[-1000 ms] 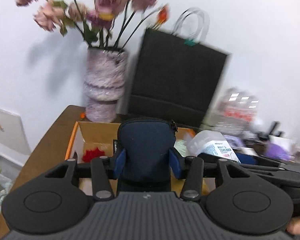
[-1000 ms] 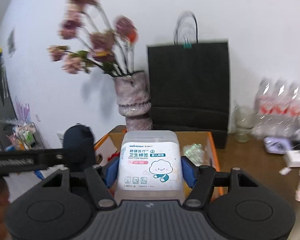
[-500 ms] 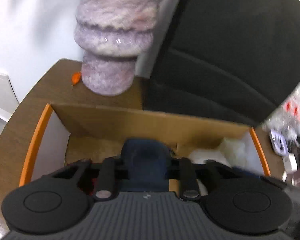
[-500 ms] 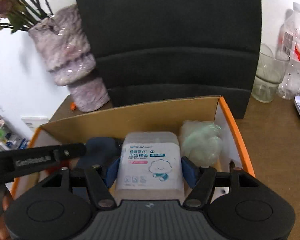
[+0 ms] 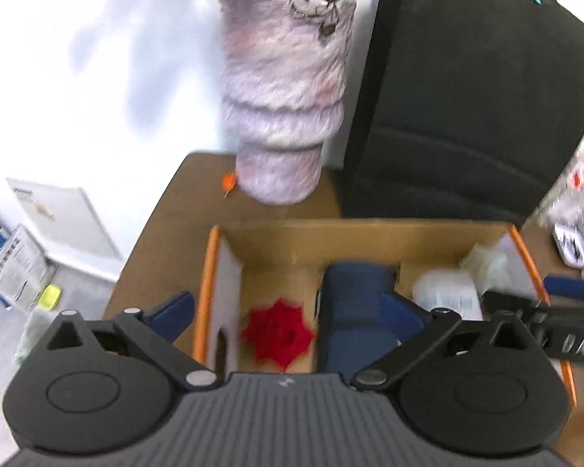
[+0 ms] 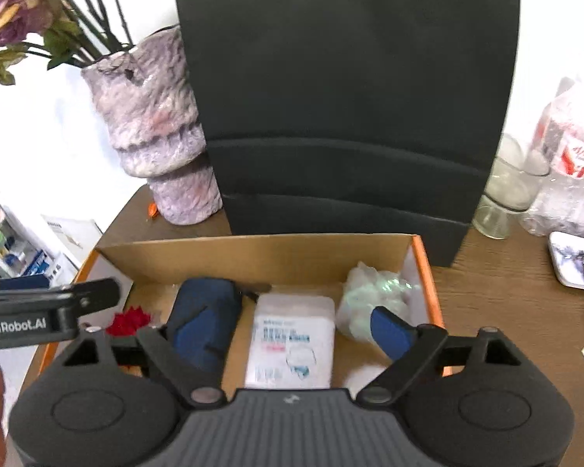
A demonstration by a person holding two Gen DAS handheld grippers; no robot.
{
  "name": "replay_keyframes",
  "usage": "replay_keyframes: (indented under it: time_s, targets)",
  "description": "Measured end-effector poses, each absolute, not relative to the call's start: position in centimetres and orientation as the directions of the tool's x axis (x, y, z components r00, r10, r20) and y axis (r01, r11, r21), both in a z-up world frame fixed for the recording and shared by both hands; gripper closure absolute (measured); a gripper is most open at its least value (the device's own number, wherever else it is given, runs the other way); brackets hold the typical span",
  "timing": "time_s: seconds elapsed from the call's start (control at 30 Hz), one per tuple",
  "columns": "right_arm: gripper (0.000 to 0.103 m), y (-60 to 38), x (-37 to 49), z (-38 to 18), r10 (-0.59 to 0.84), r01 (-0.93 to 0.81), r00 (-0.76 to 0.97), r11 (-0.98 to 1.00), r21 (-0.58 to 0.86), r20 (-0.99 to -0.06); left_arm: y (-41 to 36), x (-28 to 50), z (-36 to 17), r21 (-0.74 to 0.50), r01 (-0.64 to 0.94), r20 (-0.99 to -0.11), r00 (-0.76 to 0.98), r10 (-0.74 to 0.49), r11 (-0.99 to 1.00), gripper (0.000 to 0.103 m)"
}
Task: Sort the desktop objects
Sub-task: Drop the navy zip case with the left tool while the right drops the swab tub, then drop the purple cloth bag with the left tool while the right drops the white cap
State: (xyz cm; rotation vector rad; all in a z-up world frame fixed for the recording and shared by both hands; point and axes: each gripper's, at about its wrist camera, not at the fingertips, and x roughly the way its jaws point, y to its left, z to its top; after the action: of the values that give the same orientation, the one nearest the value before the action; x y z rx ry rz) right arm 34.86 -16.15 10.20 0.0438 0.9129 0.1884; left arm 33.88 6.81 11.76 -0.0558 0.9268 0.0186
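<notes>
Here we have both grippers tipped down over the cardboard box with the orange rim, which sits on the brown table in front of the black paper bag and the furry purple vase. Our left gripper is letting go: its jaws are opening, spread so wide that the left pad hangs outside the box's left wall. The navy pouch lies on the box floor, leaning towards the right pad but no longer pinched. We judge that it goes beside the red flower-shaped piece because that stretch of the floor is free.

Our right gripper is opening too, and the white pack of cotton buds rests flat on the bottom between its blue pads, with a gap showing on each side, so nothing is gripped. It lies between the navy pouch and the crumpled clear bag that fills the right end, a slot that seems just wide enough for it. Laying it label up and flat keeps it from toppling onto its neighbours.

So both of the task's things are inside the box, side by side. What remains, as we see it, is to lift both grippers straight up without catching the pouch or the box wall, then turn to the loose bits on the right of the table, near the glass jar and the water bottles.
</notes>
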Motion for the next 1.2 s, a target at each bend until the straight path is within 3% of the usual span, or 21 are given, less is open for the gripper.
replay_keyframes:
  time_s: [0.47, 0.67, 0.77, 1.1, 1.2]
  targets:
    - [0.009, -17.1, 22.7, 15.1, 0.152, -0.184, 0.647, 0.982, 0.04, -0.747, 6.4, 20.4, 16.1, 0.003, 0.009, -0.749, 0.663, -0.003, 1.0, 0.0]
    - [0.009, -16.9, 15.4, 13.3, 0.12, -0.204, 0.751, 0.977, -0.056, -0.649, 5.4, 13.6, 13.1, 0.058, -0.034, -0.66, 0.748, 0.064, 0.998, 0.0]
    - [0.009, -17.0, 11.2, 11.4, 0.091, -0.192, 0.798, 0.975, -0.108, -0.596, 4.7, 9.3, 11.3, 0.059, 0.002, -0.61, 0.792, 0.034, 0.998, 0.0]
    - [0.009, -17.5, -1.3, 4.0, 0.159, -0.223, 0.795, 0.974, -0.037, -0.586, 2.5, -4.2, 4.0, 0.103, -0.035, -0.495, 0.865, 0.082, 0.994, 0.0]
    - [0.009, -17.9, -4.5, 2.4, 0.174, -0.234, 0.8, 0.972, -0.031, -0.574, 1.7, -7.0, 3.0, 0.126, -0.031, -0.501, 0.861, 0.091, 0.991, 0.0]
